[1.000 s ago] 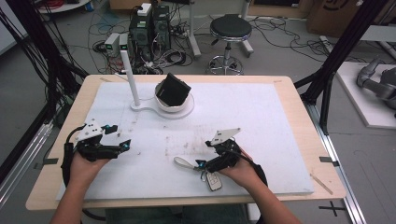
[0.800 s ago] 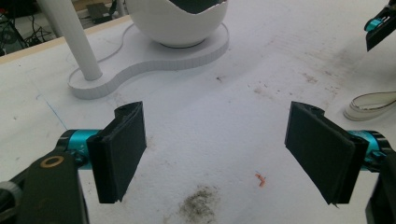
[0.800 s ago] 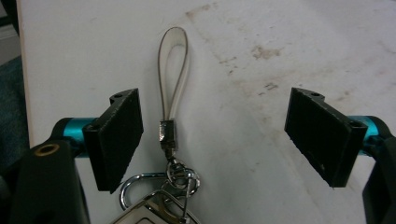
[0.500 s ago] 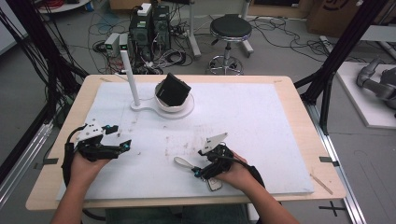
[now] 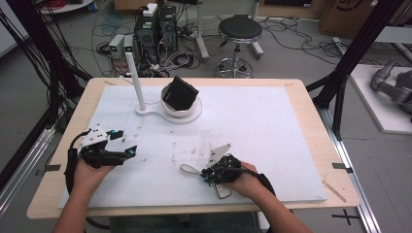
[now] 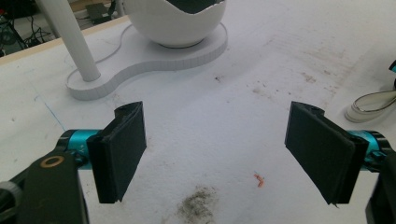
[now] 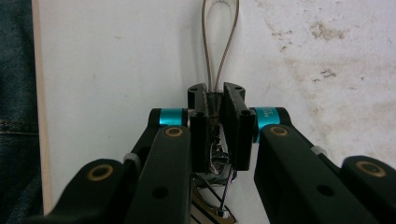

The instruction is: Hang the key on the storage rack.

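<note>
Your right tongs (image 7: 215, 100) have just been closing and now pinch the pale looped strap (image 7: 219, 42); your left tongs (image 6: 224, 154) stand wide over the white bench (image 6: 219, 126)

No readable text anywhere; a faint print on the right gripper (image 7: 215, 100)'s teal collar is too small to read.

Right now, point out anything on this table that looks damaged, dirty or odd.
The white bowl on its stand has a jagged, broken-looking rim. The white table cover is smudged with dirt, with a dark stain and a small red scrap.
</note>
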